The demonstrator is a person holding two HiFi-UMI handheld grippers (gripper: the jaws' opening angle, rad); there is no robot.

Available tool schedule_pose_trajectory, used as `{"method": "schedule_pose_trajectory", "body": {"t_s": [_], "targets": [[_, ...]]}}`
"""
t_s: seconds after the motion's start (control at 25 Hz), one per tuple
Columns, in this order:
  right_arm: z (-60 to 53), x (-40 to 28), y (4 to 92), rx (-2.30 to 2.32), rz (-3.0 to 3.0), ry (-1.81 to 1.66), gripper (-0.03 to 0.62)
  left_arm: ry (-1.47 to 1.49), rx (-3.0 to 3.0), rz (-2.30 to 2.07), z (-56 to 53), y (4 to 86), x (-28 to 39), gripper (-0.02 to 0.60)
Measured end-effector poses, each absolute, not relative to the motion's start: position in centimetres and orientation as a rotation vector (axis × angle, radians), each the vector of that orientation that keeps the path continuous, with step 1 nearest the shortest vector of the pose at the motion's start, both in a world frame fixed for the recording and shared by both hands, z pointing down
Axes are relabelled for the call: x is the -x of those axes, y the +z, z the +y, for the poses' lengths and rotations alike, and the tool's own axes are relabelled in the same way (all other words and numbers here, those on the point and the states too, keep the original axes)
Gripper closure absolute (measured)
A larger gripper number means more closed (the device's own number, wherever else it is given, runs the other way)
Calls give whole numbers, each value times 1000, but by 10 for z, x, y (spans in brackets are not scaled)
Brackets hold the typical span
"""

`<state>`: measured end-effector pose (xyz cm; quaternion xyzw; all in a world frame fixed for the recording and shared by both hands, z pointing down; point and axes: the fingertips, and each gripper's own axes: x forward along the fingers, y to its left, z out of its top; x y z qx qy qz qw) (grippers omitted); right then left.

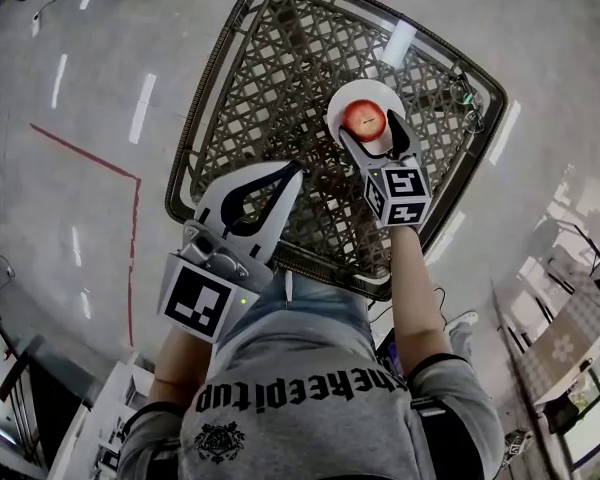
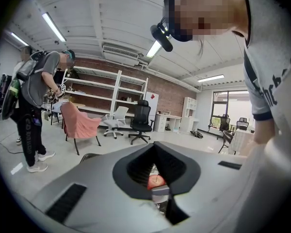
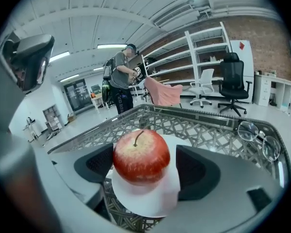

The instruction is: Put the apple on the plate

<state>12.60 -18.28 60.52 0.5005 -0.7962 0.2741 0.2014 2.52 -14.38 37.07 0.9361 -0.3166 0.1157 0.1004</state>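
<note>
The red apple [image 1: 364, 118] is sitting upright, stem up, in the middle of the white plate [image 1: 385, 96], which is resting on the woven wicker desk [image 1: 280, 78]. The right tongs [image 1: 368, 128] are reaching over the plate from the person's side and standing wide open. One jaw is sitting on each side of the apple, and bare plate is showing between the fruit and one pad. The left tongs [image 1: 292, 171] are closed tip to tip and gripping nothing. They are hovering well apart from the plate, nearer the person. A pair of eyeglasses [image 3: 247, 129] is lying on the desk beyond the plate.
</note>
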Motion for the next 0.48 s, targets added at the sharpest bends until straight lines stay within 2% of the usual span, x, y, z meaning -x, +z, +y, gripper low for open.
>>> {"method": "schedule_pose_trajectory", "body": {"t_s": [0.2, 0.32, 0.48], "targets": [[-184, -130, 589, -1427, -2256, 751, 168, 343, -2778, -935, -138, 367, -28, 545], [-184, -131, 581, -1440, -2284, 737, 210, 347, -2783, -939, -135, 367, -30, 545], [-183, -128, 567, -1432, -2330, 722, 214, 345, -2795, -952, -130, 362, -31, 545]]}}
